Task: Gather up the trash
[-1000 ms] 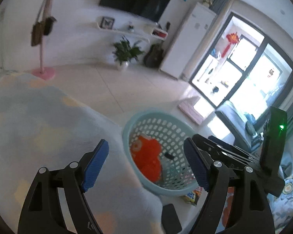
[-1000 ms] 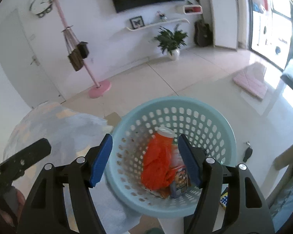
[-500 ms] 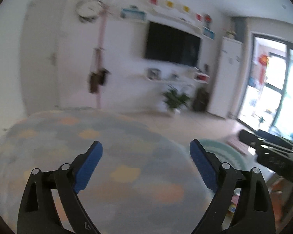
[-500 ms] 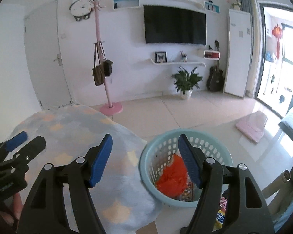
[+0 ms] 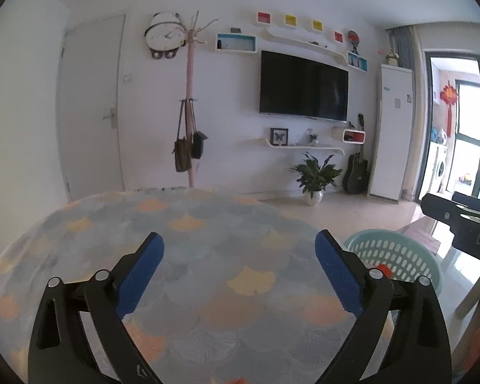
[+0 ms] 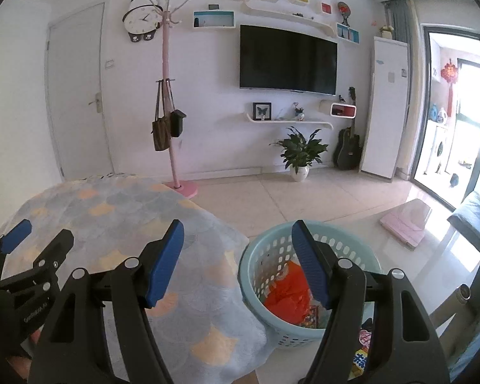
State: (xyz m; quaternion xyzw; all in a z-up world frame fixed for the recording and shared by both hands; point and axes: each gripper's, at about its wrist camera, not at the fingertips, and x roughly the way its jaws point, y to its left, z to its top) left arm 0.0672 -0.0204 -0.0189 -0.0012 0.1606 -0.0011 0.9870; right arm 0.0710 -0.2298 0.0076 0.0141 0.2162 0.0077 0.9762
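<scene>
Two tools gaping, left tool (image 5: 239,268), right tool (image 6: 238,262); basket (image 6: 265,249) holding orange trash (image 6: 288,291)

Basket (image 6: 272,256) contents partly hidden behind right fingers (image 6: 310,265); floor items cut off at frame btm.

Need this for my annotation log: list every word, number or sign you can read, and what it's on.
"DA": white letters on the body of the right gripper, seen from the left wrist view, cut off.
White print on the body of the left gripper: blurred, unreadable.
Clock numerals, fridge stickers, wrappers in the basket: too small to read.
</scene>
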